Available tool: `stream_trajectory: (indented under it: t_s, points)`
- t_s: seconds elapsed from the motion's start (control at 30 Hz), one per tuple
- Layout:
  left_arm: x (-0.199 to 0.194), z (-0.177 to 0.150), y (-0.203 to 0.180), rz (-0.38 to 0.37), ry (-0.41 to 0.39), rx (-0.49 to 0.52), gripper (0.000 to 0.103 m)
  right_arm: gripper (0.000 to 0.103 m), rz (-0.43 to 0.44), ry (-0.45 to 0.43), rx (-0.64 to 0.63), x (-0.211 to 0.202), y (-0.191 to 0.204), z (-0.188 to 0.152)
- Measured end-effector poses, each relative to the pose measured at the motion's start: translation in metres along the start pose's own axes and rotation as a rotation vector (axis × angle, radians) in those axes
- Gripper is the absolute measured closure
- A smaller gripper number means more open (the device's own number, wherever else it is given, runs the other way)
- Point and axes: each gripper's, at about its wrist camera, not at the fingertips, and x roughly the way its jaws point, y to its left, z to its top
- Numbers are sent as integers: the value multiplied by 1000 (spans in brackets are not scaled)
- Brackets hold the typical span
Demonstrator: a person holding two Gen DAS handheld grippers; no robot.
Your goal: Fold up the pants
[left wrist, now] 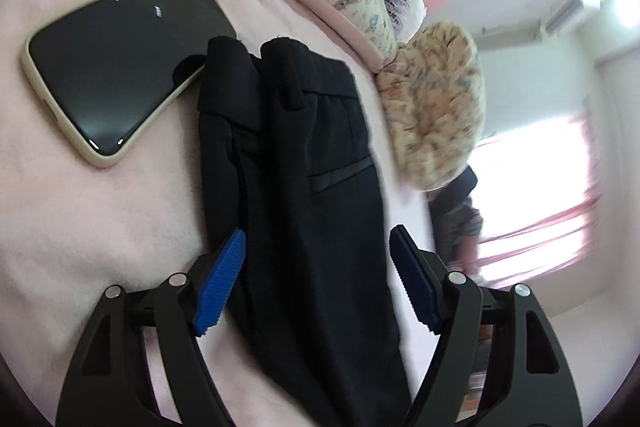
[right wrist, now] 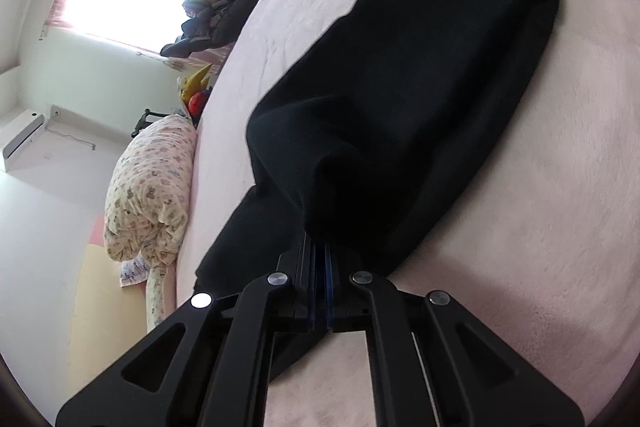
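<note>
Black pants (left wrist: 304, 155) lie on the pink bed cover (left wrist: 80, 227), waistband end away from me, a welt pocket showing. My left gripper (left wrist: 318, 255) is open, its blue pads (left wrist: 222, 279) standing on either side of the pants cloth. In the right wrist view the pants (right wrist: 420, 75) stretch away across the bed, folded lengthwise. My right gripper (right wrist: 320, 259) is shut on a bunched end of the pants, which drapes over the fingertips and hides them.
A phone (left wrist: 116, 67) in a beige case lies on the bed, touching the pants' left edge. Printed pillows (left wrist: 436, 107) sit at the bed's far side and show in the right wrist view (right wrist: 152, 187). Dark clothes (right wrist: 216, 23) pile by the window.
</note>
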Motion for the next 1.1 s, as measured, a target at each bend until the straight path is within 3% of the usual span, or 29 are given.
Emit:
stream_trajectory:
  t_s: [0.1, 0.23, 0.33, 0.43, 0.53, 0.63, 0.77, 0.93, 0.97, 1.03, 1.07, 1.1]
  points:
    - [-13, 11, 5, -140, -2, -71, 22, 99, -3, 2, -19, 0, 4, -1]
    - [-25, 13, 5, -182, -30, -75, 17, 99, -15, 10, -10, 8, 6, 0]
    - [-5, 17, -5, -163, 49, -20, 15, 99, -19, 16, -11, 10, 3, 0]
    - [17, 16, -8, -167, 103, -36, 16, 99, -23, 18, -18, 10, 3, 0]
    - [30, 9, -7, -115, 118, -55, 20, 99, -22, 20, -24, 8, 3, 1]
    - [34, 3, -1, -56, 124, -69, 32, 99, -17, 24, -24, 7, 3, 0]
    - [33, 4, 3, -60, 125, -74, 32, 99, -18, 23, -26, 11, 4, 1]
    - [48, 18, 6, -134, 154, -95, 31, 99, -20, 26, -32, 7, 1, 0]
    - [50, 17, 5, -140, 154, -93, 36, 99, -20, 26, -32, 7, 1, -1]
    - [50, 20, 6, -146, 149, -95, 58, 99, -20, 27, -37, 7, 1, 0]
    - [50, 20, 8, -145, 149, -100, 80, 99, -22, 27, -40, 5, 1, -1]
    - [51, 21, 11, -141, 151, -109, 93, 99, -23, 27, -42, 5, 1, -1]
